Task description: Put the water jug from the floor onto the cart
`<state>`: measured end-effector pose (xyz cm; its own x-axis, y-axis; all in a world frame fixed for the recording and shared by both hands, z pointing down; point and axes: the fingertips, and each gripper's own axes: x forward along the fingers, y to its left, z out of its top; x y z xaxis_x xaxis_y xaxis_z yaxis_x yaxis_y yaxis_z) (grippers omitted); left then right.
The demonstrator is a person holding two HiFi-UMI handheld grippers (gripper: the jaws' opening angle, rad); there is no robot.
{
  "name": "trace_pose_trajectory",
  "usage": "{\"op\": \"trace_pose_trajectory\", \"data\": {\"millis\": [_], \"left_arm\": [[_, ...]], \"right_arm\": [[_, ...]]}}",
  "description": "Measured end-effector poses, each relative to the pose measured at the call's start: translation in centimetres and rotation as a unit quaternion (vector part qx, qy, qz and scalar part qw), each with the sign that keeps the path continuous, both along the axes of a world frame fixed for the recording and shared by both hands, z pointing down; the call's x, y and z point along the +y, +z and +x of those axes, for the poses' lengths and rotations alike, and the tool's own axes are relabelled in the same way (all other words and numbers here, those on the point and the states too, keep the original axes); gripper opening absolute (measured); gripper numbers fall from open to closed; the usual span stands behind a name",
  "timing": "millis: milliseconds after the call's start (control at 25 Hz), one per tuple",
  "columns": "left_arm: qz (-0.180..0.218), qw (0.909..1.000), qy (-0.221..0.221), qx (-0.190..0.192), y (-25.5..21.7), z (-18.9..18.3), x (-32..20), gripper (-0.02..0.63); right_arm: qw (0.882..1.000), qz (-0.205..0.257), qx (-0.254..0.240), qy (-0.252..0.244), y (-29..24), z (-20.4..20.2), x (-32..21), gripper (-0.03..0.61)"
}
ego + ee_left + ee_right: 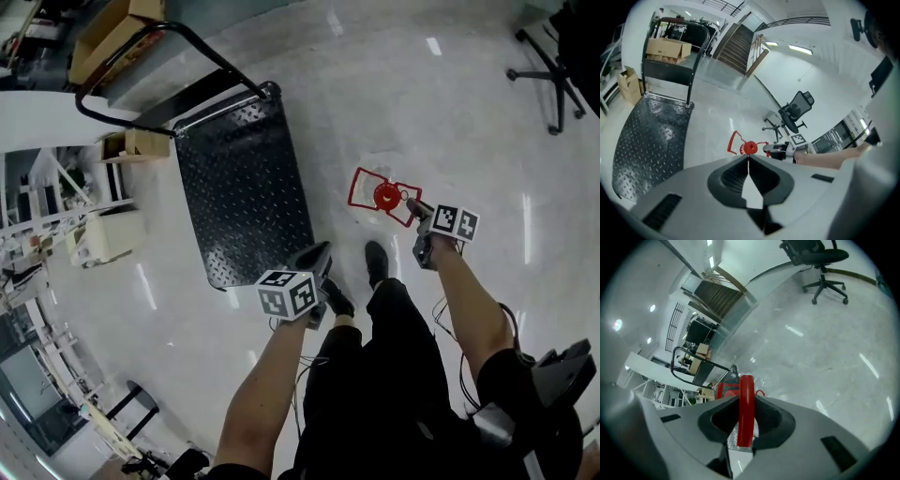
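Note:
The water jug (380,197) is clear with a red cap and a red carry handle, and it stands on the pale floor just right of the cart (244,187), a black studded platform with a tubular push bar. My right gripper (414,208) reaches in from the jug's right side. Its jaws are shut on the red handle (746,385), which runs upright between the pads. My left gripper (314,255) hovers near the cart's front right corner, shut and empty. From there the red cap (750,148) shows just beyond its tips, with the cart (647,136) to the left.
An office chair (553,75) stands at the far right. Cardboard boxes (108,33) sit behind the cart's push bar (169,37). Shelving and a white unit (103,234) line the left side. The person's black shoes (375,262) are just in front of the jug.

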<state>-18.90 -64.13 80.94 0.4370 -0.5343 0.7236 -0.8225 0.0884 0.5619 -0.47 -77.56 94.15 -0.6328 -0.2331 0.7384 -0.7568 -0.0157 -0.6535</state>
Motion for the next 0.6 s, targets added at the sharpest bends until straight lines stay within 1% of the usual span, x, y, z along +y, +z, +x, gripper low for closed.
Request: {"op": "trace_pose_trajectory", "data": {"millis": [160,320,440,520,600], "left_arm": [[0.036,0.9984,-0.041,-0.017,-3.5,-2.9,0.8,0.001],[0.068,0.9935,-0.088,-0.022,-7.3,-5.0,4.1,0.0],[0.088,0.9877,-0.126,-0.028,-10.3,-7.0,7.1,0.0],[0.103,0.9822,-0.153,-0.034,-12.3,-8.7,9.2,0.0],[0.121,0.9768,-0.171,-0.045,-14.3,-10.4,11.4,0.0]], "right_arm": [[0.998,0.032,-0.025,-0.042,-4.9,-3.2,-0.6,0.084],[0.995,0.05,-0.049,-0.067,-10.7,-5.5,-0.1,0.086],[0.992,0.062,-0.069,-0.083,-15.2,-7.4,0.6,0.087],[0.99,0.071,-0.08,-0.096,-18.0,-9.2,1.3,0.087],[0.987,0.079,-0.089,-0.111,-20.5,-11.3,2.3,0.087]]}}
